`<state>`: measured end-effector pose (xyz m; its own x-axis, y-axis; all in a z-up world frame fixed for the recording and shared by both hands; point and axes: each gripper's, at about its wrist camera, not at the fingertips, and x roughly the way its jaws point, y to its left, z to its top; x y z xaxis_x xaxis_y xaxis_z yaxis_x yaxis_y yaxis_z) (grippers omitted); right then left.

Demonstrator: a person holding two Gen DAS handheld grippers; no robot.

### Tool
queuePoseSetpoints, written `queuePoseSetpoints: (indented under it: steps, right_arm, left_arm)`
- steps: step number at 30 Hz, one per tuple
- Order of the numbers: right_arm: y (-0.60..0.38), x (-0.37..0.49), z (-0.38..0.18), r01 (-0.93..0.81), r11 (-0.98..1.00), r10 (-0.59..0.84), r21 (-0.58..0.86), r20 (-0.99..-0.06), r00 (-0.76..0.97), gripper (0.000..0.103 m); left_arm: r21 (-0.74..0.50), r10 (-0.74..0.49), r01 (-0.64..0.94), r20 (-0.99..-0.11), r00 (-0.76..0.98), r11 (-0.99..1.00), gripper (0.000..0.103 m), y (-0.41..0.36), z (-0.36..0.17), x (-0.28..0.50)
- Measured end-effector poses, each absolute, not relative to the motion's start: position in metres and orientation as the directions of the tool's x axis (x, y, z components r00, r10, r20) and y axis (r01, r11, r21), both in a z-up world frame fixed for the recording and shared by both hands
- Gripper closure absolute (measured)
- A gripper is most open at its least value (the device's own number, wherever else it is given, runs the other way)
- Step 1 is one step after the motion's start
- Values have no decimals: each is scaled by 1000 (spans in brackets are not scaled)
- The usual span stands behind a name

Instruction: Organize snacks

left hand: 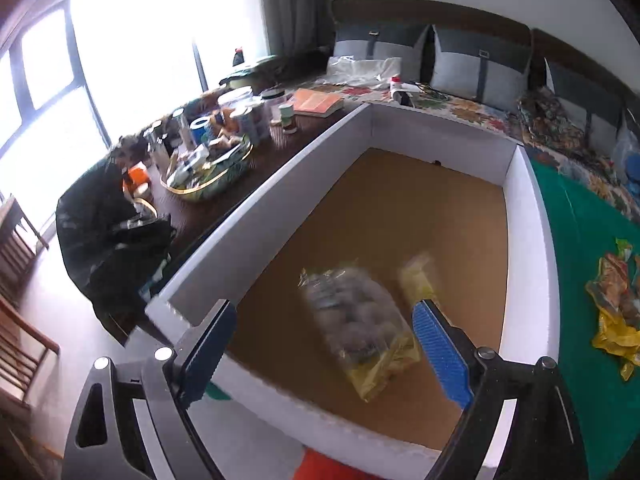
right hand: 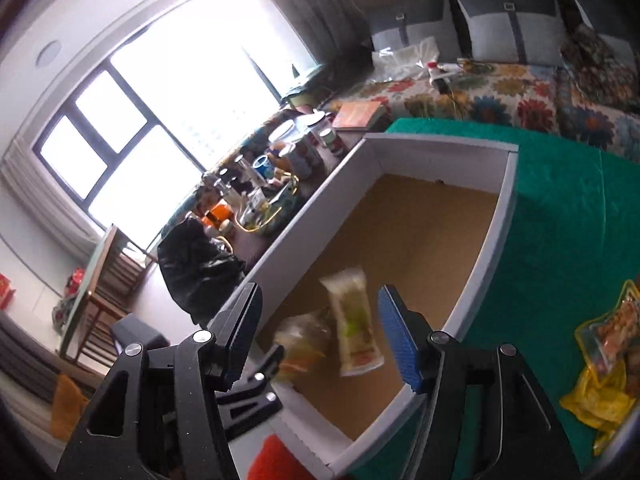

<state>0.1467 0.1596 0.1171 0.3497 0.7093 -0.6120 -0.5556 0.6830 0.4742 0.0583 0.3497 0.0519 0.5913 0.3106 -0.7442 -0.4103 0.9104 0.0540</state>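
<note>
1. The left gripper (left hand: 324,344) hangs above the near end of a white-walled box (left hand: 532,240) with a brown cardboard floor. Its jaws stand wide apart and nothing is pressed between the blue pads (left hand: 440,348).
2. Below that gap, blurred, lies a clear snack bag with a yellow end (left hand: 360,324) on the box floor; the pads do not touch it. Just beyond it lies a smaller yellow packet (left hand: 420,280), also blurred.
3. The right gripper (right hand: 320,332) hovers over the same near end of the box (right hand: 500,220), its jaws parted about halfway and holding nothing.
4. In the right wrist view, a pale packet with green and red print (right hand: 354,320) lies on the cardboard floor between the 2 fingers, clear of both. To its left is the clear bag (right hand: 300,340), beside the tip of the left gripper (right hand: 260,376), which shows at the box's near wall.
5. The box sits on a green cloth (left hand: 584,232). On that cloth, well right of the box, lies a loose heap of yellow and orange snack packets (left hand: 616,304), seen also in the right wrist view (right hand: 604,360).
6. Left of the box, a dark desk (left hand: 304,136) carries jars, cans, a basket and an orange book (left hand: 318,103). A black bag (left hand: 108,232) slumps at its near end.
7. Behind is a floral bed cover (right hand: 500,92) with grey cushions (right hand: 512,28) against the wall.
</note>
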Motion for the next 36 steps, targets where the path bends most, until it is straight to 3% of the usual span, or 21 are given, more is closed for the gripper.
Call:
queuePoseSetpoints:
  steps: [6,14,18,23,28,36]
  right_arm:
    - [106,147,89,-497,794,583,351,-671,458,38]
    - [-51,132,-6,-240,962,244,129,-799,550,38]
    - [-151,106,-32,-54,997,70,47,-796,602,38]
    - [-234,87,-59,102,994,-96,-44,-805,586,38]
    - [-266,84,-71,120,992,-112,-51,-802,587,38]
    - [-276,89,-77,142,990,-91,-2,-778,621,31]
  left_arm:
    - [-86,184,-353,-728,661,932,14,330,48,55]
    - [-106,-11,-85,-684,729,991,13,235,70,67]
    - [-181,-147,34,-660,737,983,0,177,68,64]
    - [-236,-266,131,-755,599,963,0,101,21,83]
    - [-156,-195,118,-836,513,981,1,59,-41,112]
    - [-61,-96,83,-842,531,995,1,50,-77,138]
